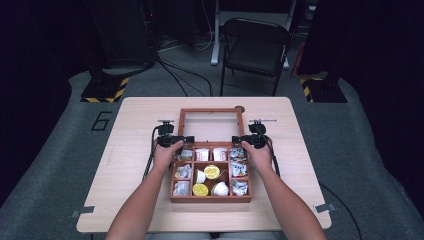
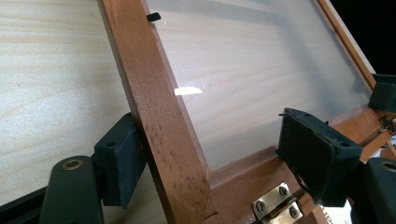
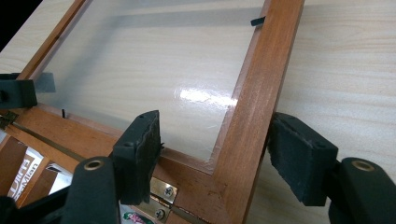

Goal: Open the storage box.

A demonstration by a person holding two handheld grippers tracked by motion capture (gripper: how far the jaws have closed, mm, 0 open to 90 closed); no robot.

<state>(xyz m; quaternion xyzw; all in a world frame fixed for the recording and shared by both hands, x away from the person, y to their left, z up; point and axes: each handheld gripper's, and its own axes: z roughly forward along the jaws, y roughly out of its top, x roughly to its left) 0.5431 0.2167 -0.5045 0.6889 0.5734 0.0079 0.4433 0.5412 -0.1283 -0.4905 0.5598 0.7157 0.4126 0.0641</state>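
The hinged glass lid [image 1: 211,123] of the wooden compartment box [image 1: 210,199] lies folded back on the table. Its left rail is straddled by the wide-open left gripper [image 2: 224,163], one pad touching the wood; its right rail is straddled by the equally wide right gripper [image 3: 224,154]. If lifted unevenly, the lid could be twisted at the brass hinge [image 2: 275,205]. A pale wood-grain tabletop [image 1: 140,125] is seen, with grey carpet and a folding chair [image 1: 255,45] beyond.
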